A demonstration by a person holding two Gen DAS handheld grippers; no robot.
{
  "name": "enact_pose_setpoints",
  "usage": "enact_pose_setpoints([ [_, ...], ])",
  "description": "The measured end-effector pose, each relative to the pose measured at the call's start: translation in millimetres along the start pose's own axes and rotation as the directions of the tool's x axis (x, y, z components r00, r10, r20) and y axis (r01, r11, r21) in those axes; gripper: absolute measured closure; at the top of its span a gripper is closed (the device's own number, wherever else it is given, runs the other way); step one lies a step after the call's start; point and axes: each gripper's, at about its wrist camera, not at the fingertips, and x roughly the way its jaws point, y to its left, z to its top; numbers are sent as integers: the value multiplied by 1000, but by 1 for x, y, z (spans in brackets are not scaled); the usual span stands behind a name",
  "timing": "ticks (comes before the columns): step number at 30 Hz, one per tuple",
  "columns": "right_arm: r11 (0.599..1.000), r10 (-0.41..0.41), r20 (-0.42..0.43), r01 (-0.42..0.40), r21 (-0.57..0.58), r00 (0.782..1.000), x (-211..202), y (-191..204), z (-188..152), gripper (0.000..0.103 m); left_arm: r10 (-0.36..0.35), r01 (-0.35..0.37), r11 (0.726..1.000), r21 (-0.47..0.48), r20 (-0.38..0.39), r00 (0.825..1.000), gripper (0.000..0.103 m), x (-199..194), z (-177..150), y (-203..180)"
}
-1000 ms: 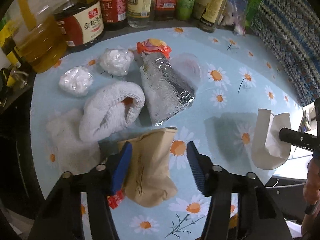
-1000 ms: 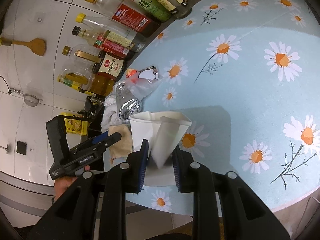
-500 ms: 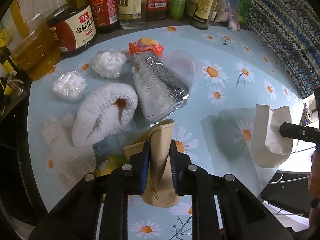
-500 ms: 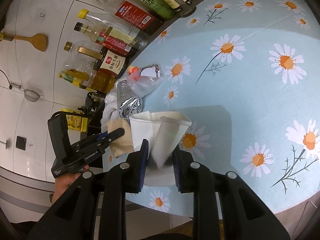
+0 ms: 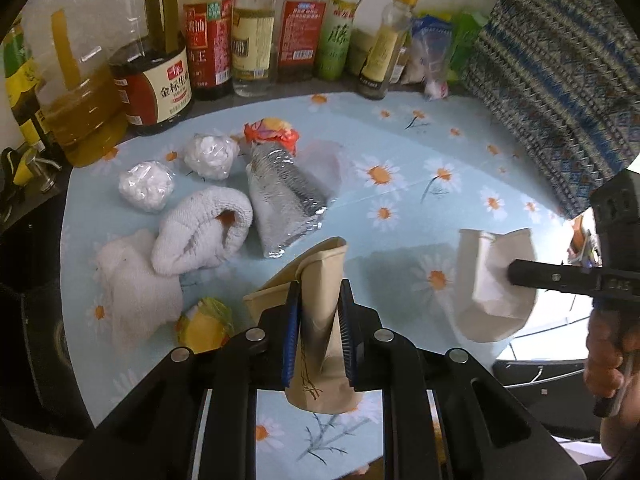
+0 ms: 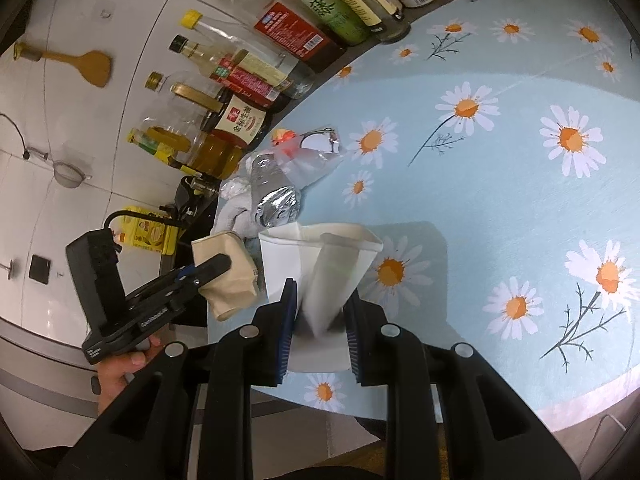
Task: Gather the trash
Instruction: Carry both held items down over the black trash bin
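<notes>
Left wrist view: the left gripper (image 5: 318,332) has its two fingers clenched on one crumpled brown paper bag (image 5: 320,280), held above the bench (image 5: 460,152). Right wrist view: the right gripper (image 6: 320,312) — fingers pinched on one white paper bag (image 6: 320,256), mouth open. Beyond, on the daisy-patterned bench, lie one foil pouch (image 5: 284,196), two white wads in plastic (image 5: 210,156), one orange wrapper (image 5: 272,136) and one yellow wrapper (image 5: 206,324) — nine bottles (image 5: 252,44) stand behind.
</notes>
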Motion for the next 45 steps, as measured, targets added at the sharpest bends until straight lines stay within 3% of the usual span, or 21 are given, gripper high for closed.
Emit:
enact_pose_setpoints([
  [17,996,-2,-12,1,-90,1000,-5,52,-54,78,-70,73,997,-11,140,988,86,-73,-60,-10],
  [26,994,-11,-34,8,-109,999,1,70,-90,78,-77,84,995,-45,134,988,86,-88,-106,0],
  [35,991,-38,-108,23,-134,993,27,83,-136,78,-96,106,989,-99,100,990,86,-89,-159,14],
  [45,987,-106,-220,75,-145,970,63,77,-185,78,-118,121,979,-161,30,993,86,-74,-217,24],
])
